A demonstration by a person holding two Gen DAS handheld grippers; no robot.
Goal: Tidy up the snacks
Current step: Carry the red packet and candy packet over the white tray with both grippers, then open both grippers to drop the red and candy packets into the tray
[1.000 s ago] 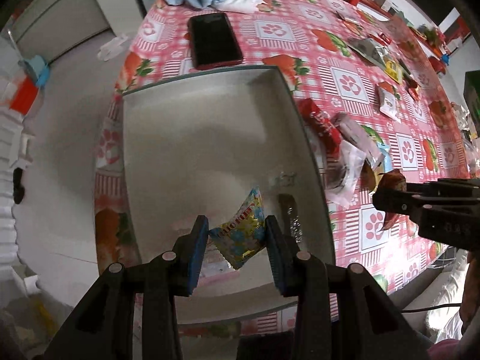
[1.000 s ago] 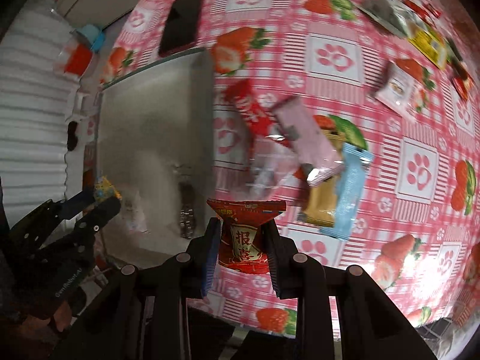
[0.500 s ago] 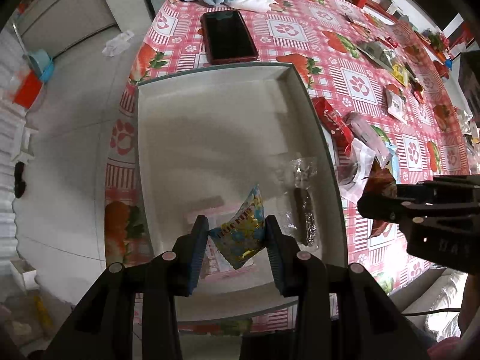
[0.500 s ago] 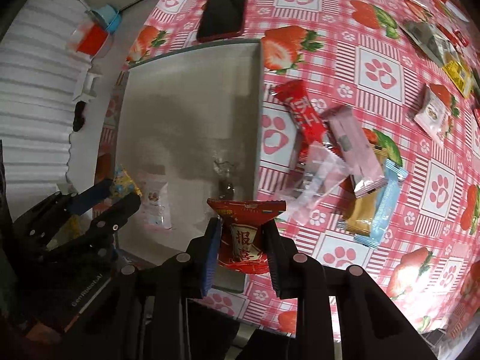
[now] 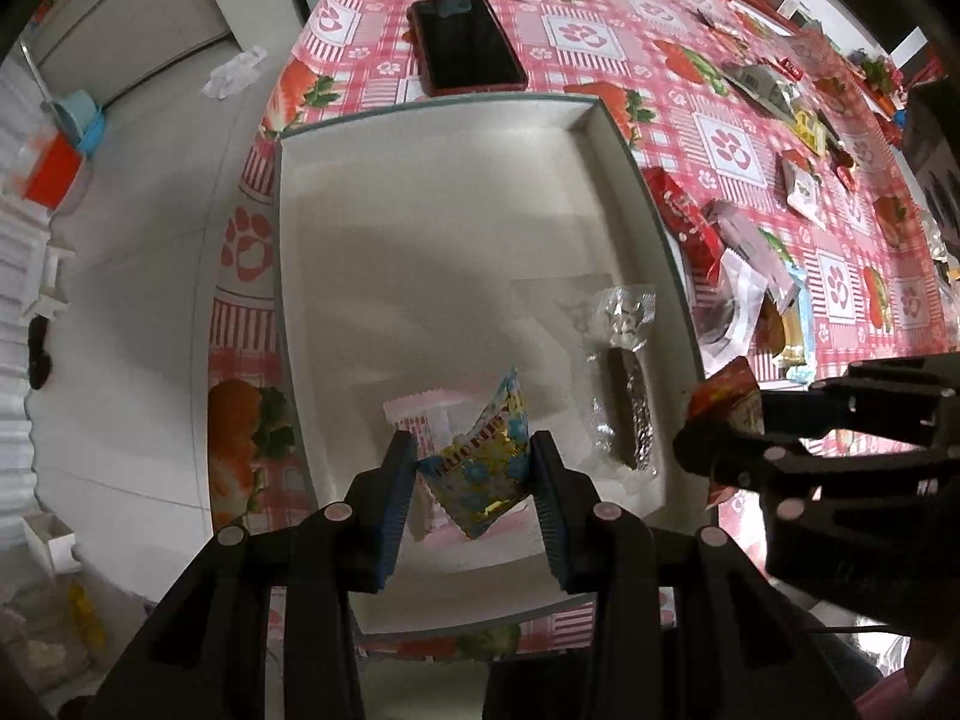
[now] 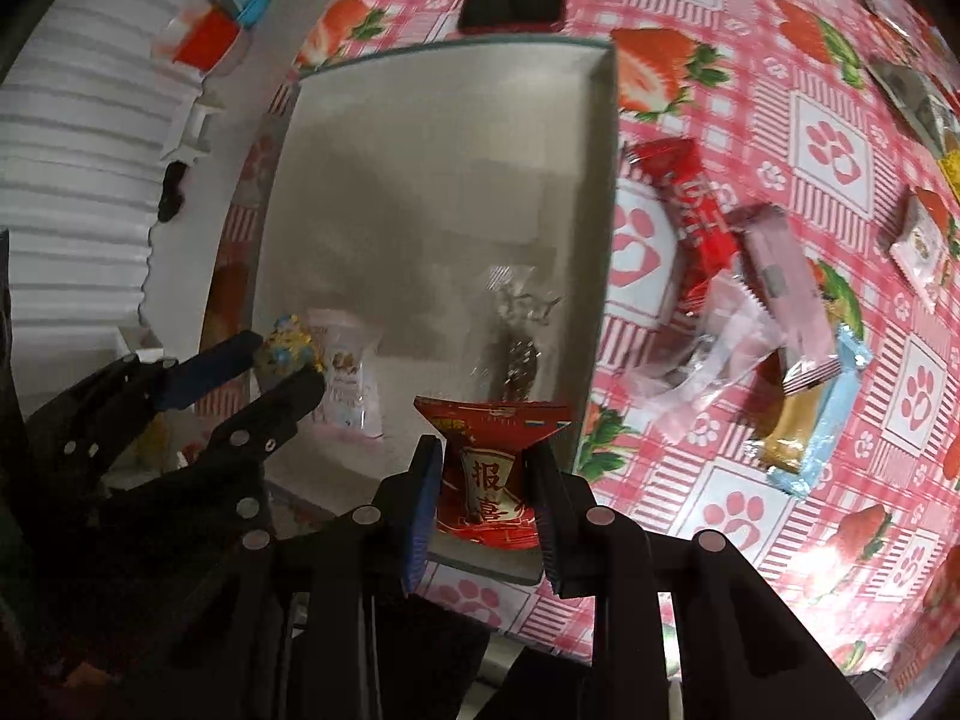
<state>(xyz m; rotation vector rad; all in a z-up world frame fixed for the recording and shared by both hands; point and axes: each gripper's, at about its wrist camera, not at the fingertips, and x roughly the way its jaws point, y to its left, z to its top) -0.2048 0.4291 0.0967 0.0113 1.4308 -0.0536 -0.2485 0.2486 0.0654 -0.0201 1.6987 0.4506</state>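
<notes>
Snacks are split between the white tray (image 5: 420, 276) and a loose pile on the strawberry tablecloth (image 6: 828, 144). The tray is the largest thing in both views; most of its floor from the centre toward 12 o'clock is bare, so there is plenty of room to set packets down. Its low wall at 3 o'clock is the edge to clear; I judge a packet carried too low would catch on it.

On the cloth, near 3 o'clock in the right wrist view, lie a long red bar (image 6: 684, 204), a pink bar (image 6: 780, 276) and a light-blue packet (image 6: 831, 420), overlapping. Inside the tray rest a clear-wrapped dark bar (image 5: 627, 396) and a pale pink packet (image 5: 420, 420).

The right gripper (image 6: 483, 498) is clamped on a red sachet (image 6: 489, 468), hovering over the tray's near corner. The left gripper (image 5: 474, 480) pinches a blue-and-yellow foil packet (image 5: 480, 462) above the tray's near end.

These look light, soft and crinkly, with slick film; gripping mid-body across the flat faces seems safest.
</notes>
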